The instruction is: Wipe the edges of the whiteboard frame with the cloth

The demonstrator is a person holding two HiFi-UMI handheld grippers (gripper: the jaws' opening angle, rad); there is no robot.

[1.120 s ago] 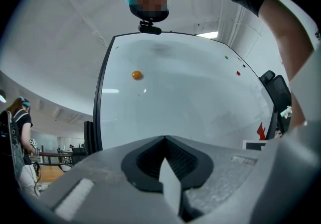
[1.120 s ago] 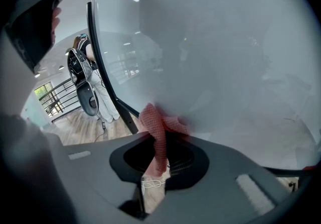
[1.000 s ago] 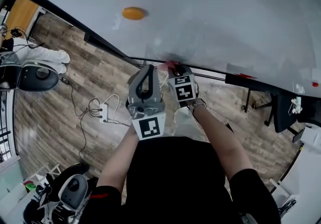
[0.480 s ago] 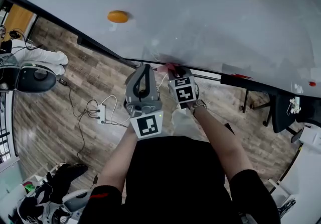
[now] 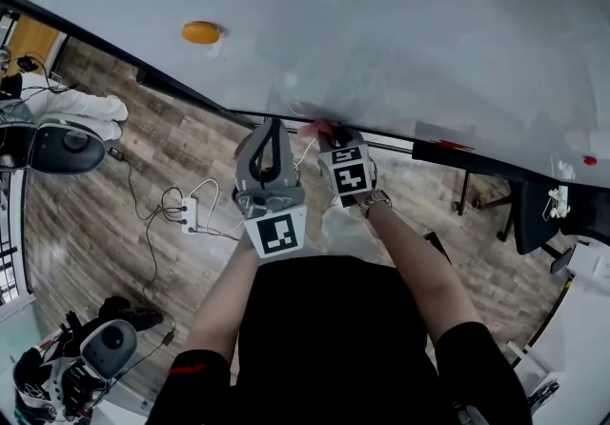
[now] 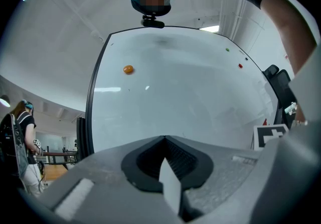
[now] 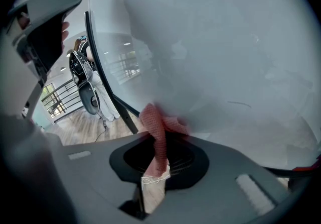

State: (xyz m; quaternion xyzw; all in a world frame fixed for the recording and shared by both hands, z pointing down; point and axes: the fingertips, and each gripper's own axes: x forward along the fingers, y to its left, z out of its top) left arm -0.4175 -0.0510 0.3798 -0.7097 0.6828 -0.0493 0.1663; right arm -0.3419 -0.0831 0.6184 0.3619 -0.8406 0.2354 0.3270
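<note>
wood-plank floor (image 5: 95, 213) spreads below a big whiteboard (image 5: 400, 23), whose dark frame (image 5: 191, 94) runs slantwise across the head view, just ahead of both grippers. the right gripper (image 5: 329, 133) has its jaws clamped together on a pink-red cloth (image 5: 319, 128). in the right gripper view the cloth (image 7: 158, 132) makes a narrow strip whose long axis follows the jaws: it starts deep in the grip, runs forward past the tips, and points at the board. its free end is bunched and folded over towards that gripper's right, pressed on the board's pale surface near the lower frame. the frame's dark bar passes just to the left of the jaw tips.

the left gripper (image 5: 274, 125) sits close beside the right one, on its left, tips aimed at the same lower edge. its jaws are closed tight with nothing between them. an orange magnet (image 5: 200, 32) sticks to the board up and to the left of this gripper, well apart from it. a white power strip (image 5: 191, 213) lies on the floor off to the left gripper's left.
</note>
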